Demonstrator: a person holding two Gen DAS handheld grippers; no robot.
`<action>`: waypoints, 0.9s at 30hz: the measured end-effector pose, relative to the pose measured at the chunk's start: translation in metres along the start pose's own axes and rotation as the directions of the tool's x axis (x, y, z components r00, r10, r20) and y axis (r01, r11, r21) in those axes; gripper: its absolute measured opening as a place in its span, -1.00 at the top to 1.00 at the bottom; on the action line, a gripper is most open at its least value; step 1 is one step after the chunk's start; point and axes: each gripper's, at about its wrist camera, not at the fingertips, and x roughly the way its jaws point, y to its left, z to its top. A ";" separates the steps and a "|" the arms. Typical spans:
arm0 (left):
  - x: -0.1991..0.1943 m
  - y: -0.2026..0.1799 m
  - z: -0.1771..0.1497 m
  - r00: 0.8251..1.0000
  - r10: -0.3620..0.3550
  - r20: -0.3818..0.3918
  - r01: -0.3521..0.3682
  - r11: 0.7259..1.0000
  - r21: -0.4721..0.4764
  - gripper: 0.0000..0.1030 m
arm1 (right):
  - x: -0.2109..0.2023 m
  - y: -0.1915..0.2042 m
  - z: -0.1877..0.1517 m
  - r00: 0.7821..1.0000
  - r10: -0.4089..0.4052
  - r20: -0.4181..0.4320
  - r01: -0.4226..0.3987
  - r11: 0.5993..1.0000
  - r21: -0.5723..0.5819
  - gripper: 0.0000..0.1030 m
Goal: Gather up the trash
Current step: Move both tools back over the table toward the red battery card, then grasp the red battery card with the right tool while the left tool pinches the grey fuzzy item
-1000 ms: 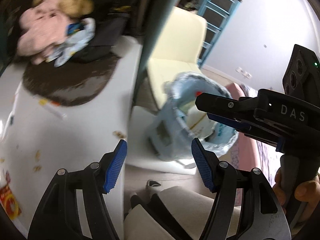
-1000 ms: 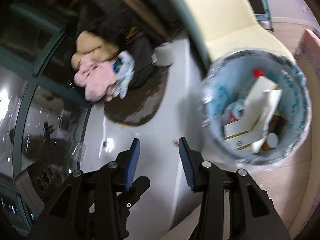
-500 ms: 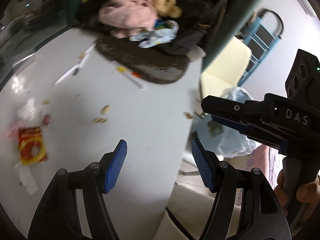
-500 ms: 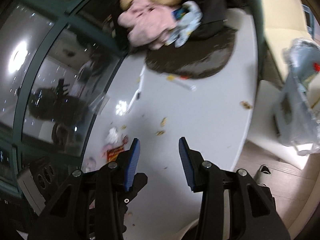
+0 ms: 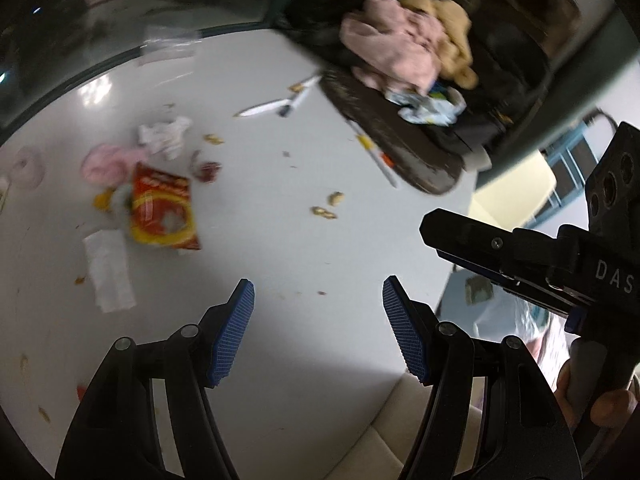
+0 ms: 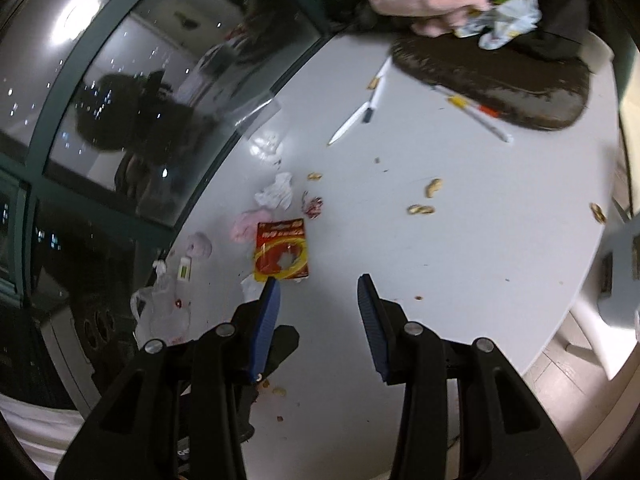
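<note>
Trash lies scattered on a white table [image 5: 280, 240]. A red and yellow snack wrapper [image 5: 164, 208] lies at the left, also in the right wrist view [image 6: 282, 250]. Beside it lie a white tissue [image 5: 108, 276], a crumpled white paper [image 5: 164, 136], pink wads [image 5: 104, 160] and peanut shells [image 5: 324, 212]. My left gripper [image 5: 318, 332] is open and empty above the table. My right gripper [image 6: 318, 328] is open and empty, just right of the wrapper; it shows from the side in the left wrist view [image 5: 500, 256].
Pens [image 6: 356, 116] and a dark oval mat [image 6: 496, 84] lie at the back, with pink and beige clothes [image 5: 396, 48] behind. A dark window [image 6: 120, 120] borders the table's left. A plastic-lined bin [image 5: 500, 308] stands below the table's right edge.
Both grippers have swung left from the bin and chair to over the table, so the wrapper and tissues are now in front. Both stay open and empty.
</note>
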 end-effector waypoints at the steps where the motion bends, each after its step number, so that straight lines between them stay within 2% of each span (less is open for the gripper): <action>1: -0.002 0.006 0.000 1.000 0.011 0.015 -0.010 1.000 -0.015 -0.24 | 0.007 0.004 0.002 1.000 0.002 -0.015 -0.002 1.000 -0.011 0.23; 5: -0.004 0.029 0.001 0.997 0.063 0.043 -0.060 0.996 -0.059 -0.24 | 0.037 0.018 0.011 0.997 0.011 -0.076 -0.014 0.999 -0.044 0.23; 8: 0.001 0.051 0.006 0.995 0.090 0.034 -0.085 0.987 -0.138 -0.24 | 0.060 0.028 0.019 0.991 0.008 -0.131 -0.019 0.996 -0.085 0.23; 14: 0.014 0.089 0.011 0.992 0.123 0.001 -0.118 0.955 -0.273 -0.24 | 0.104 0.035 0.030 0.973 0.012 -0.231 -0.038 0.993 -0.109 0.23; 20: 0.027 0.126 0.014 0.987 0.152 -0.044 -0.157 0.902 -0.402 -0.24 | 0.141 0.040 0.041 0.951 0.002 -0.309 -0.040 0.992 -0.116 0.23; 27: 0.044 0.153 0.024 0.984 0.157 -0.078 -0.176 0.873 -0.455 -0.24 | 0.179 0.051 0.050 0.927 -0.012 -0.375 -0.044 0.989 -0.139 0.23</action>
